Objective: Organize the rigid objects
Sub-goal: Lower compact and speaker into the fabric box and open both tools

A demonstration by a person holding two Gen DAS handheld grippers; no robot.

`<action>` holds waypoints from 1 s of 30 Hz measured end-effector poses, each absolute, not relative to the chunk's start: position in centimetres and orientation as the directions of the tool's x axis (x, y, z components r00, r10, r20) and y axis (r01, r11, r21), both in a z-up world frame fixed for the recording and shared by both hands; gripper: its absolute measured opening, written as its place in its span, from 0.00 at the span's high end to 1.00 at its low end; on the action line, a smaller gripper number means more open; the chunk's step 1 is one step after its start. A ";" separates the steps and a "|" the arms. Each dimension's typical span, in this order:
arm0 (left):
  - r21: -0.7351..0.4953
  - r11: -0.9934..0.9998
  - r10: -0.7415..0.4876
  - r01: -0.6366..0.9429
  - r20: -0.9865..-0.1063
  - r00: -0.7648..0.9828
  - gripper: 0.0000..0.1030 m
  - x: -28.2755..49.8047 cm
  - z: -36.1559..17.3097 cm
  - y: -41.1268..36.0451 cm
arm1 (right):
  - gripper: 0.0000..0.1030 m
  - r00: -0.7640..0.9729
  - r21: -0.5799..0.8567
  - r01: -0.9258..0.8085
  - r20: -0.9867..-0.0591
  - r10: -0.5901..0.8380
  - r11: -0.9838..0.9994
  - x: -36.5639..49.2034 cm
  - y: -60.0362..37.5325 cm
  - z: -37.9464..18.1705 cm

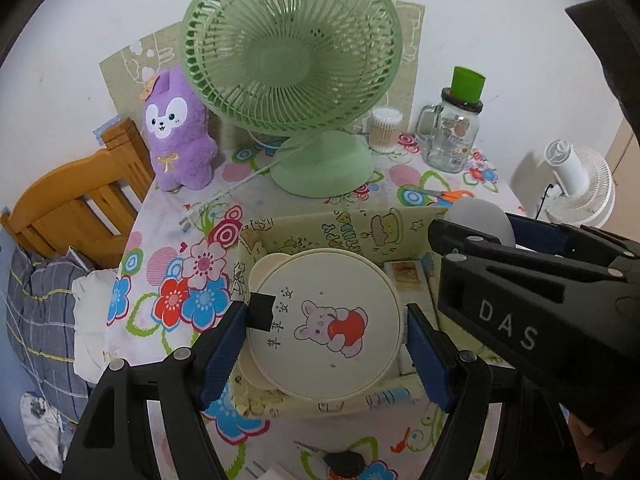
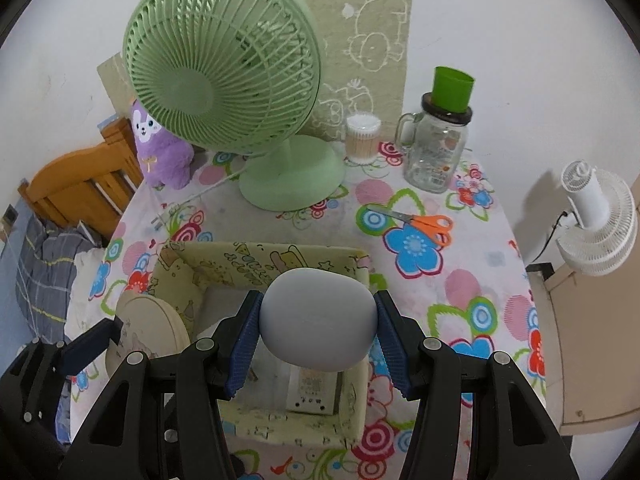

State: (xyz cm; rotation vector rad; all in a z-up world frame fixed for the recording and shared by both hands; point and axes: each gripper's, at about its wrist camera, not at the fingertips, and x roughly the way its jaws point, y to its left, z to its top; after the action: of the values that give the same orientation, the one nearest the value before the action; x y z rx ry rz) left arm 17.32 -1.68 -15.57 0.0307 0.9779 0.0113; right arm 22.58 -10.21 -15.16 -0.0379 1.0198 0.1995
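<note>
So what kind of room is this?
Probably a bedroom or small room at home: a purple plush toy, a green desk fan on a flowery tablecloth, and bedding beside it.

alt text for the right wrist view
The right gripper clamps a grey rounded object above an open fabric box on a flowered tablecloth. Behind stand a green fan, glass jar and orange scissors.

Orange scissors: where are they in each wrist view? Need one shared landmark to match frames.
Left wrist: scissors lie right of centre on the tablecloth, just behind the box's far wall, partly hidden by the grey round object.
Right wrist: scissors lie in full view, upper right of centre, on a blue flower print.
Shared landmark: the glass jar with a green cup on top stands behind the scissors in both.
</note>
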 end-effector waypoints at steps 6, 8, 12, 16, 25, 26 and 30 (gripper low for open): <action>0.075 0.997 0.064 -0.001 -0.849 0.525 0.23 19.0 -17.5 -1.7 | 0.43 0.478 0.066 -0.197 -0.865 0.154 0.978 23.9 -9.9 -16.7; 0.060 0.998 0.055 -0.008 -0.855 0.516 0.23 19.3 -17.9 -1.5 | 0.43 0.470 0.067 -0.203 -0.869 0.157 0.977 24.2 -9.9 -17.1; 0.045 0.999 0.050 -0.022 -0.864 0.501 0.23 20.0 -18.8 -1.2 | 0.43 0.451 0.071 -0.221 -0.877 0.166 0.973 24.7 -9.7 -17.8; 0.023 0.999 0.039 -0.039 -0.873 0.486 0.23 20.7 -19.5 -0.9 | 0.43 0.421 0.086 -0.245 -0.888 0.186 0.966 25.2 -9.2 -18.8; 0.005 0.997 0.040 -0.077 -0.891 0.452 0.23 21.6 -20.8 -0.5 | 0.43 0.364 0.100 -0.279 -0.909 0.202 0.955 25.8 -8.0 -20.6; -0.004 0.996 0.034 -0.084 -0.893 0.449 0.23 21.7 -21.0 -0.4 | 0.43 0.360 0.103 -0.280 -0.910 0.204 0.954 25.9 -7.9 -20.8; -0.014 0.996 0.029 -0.092 -0.897 0.440 0.23 22.1 -21.2 -0.3 | 0.43 0.341 0.104 -0.291 -0.918 0.205 0.951 26.2 -7.6 -21.5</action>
State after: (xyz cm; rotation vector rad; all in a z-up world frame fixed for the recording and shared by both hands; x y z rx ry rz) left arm 22.06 -0.34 -21.15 -0.0638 1.1128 0.0751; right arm 26.22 -7.63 -21.47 -0.0828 1.1801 0.3226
